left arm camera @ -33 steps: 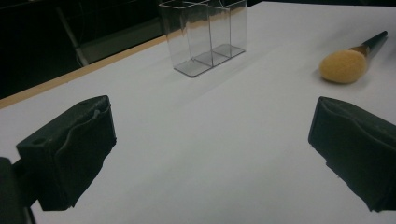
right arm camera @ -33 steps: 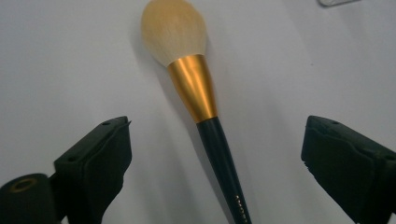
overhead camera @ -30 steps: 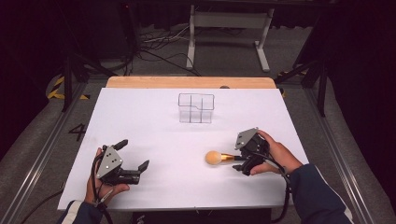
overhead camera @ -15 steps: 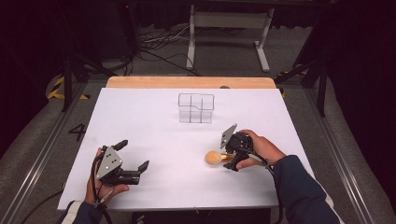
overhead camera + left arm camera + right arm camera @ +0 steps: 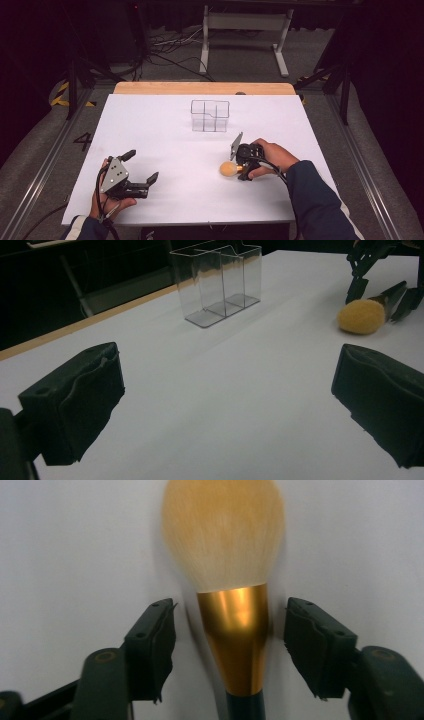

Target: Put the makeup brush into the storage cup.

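Makeup brush (image 5: 232, 605) lies flat on the white table (image 5: 165, 135), its gold collar between the jaws of my right claw (image 5: 230, 645), which have just been closing but stand a little off on either side. My left claw (image 5: 142, 170) rests wide open and holding nothing at the near left, well apart from the brush. A clear divided organizer (image 5: 210, 115) stands farther back, near the table's middle.
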Available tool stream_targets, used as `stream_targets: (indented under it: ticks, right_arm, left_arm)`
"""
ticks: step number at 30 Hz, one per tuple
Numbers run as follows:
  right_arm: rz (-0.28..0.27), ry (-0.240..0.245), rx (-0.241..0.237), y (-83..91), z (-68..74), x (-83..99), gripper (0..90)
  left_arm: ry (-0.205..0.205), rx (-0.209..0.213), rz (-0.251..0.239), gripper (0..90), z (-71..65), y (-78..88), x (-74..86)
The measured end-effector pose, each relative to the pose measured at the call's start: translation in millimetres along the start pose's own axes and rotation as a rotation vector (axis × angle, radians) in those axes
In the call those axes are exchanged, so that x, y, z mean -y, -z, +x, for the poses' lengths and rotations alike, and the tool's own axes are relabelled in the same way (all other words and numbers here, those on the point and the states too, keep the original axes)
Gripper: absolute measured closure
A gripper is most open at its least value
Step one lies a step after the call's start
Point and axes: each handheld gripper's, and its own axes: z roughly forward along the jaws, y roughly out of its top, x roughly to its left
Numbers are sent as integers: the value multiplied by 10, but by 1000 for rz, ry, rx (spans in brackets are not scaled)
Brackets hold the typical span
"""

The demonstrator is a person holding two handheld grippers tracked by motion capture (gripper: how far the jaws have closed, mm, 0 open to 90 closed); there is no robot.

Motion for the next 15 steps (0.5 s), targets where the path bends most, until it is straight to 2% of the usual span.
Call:
stream_targets:
  ticks: [5, 9, 15]
  right_arm:
    - [18, -3, -7, 4, -7, -38, 496]
    - [27, 30, -8, 11, 30, -61, 609]
    - [46, 79, 14, 13, 74, -92, 621]
  left_arm:
    - [-6, -2, 4, 13, 0, -4, 0]
    - [1, -19, 3, 18, 1, -9, 4]
    - [1, -16, 7, 18, 2, -7, 4]
